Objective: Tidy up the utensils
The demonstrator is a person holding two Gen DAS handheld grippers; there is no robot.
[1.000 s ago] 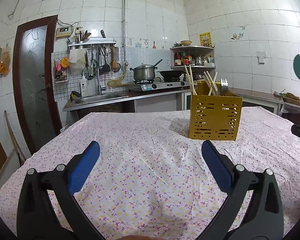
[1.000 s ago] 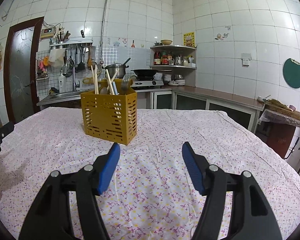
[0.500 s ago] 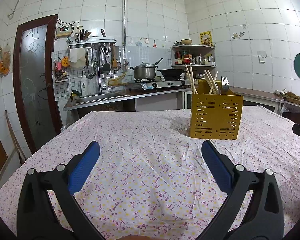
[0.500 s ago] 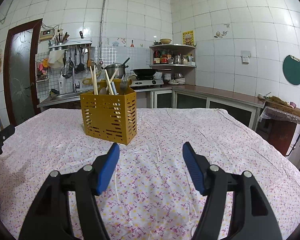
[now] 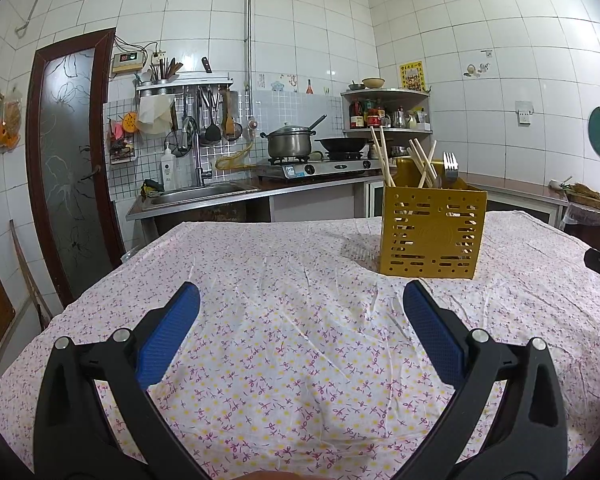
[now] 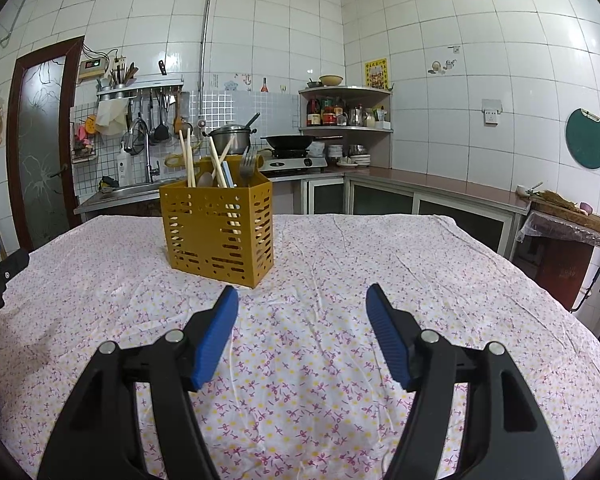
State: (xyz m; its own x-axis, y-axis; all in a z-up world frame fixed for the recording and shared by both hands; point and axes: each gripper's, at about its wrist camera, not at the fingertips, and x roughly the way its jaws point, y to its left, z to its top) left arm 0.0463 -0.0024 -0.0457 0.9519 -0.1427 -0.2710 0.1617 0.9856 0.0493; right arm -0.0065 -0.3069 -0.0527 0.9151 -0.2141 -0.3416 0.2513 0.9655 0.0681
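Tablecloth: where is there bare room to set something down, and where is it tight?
Most of the floral tablecloth is bare: the strip between the open left gripper and the yellow utensil caddy, and the wide stretch to the right of the caddy ahead of the open right gripper. The caddy's own spot is the only one taken; chopsticks and a fork fill it.

We see a slotted yellow utensil holder [image 6: 220, 230] upright beyond our fingers [image 6: 216, 334], holding chopsticks [image 6: 188, 158], fork [image 6: 247, 166], spoon [image 6: 205, 180].

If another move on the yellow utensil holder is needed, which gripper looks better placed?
Right, marginally. The yellow utensil holder stands just ahead and left of the open right gripper; from the open left gripper it looks farther off, to the right. Both are empty.
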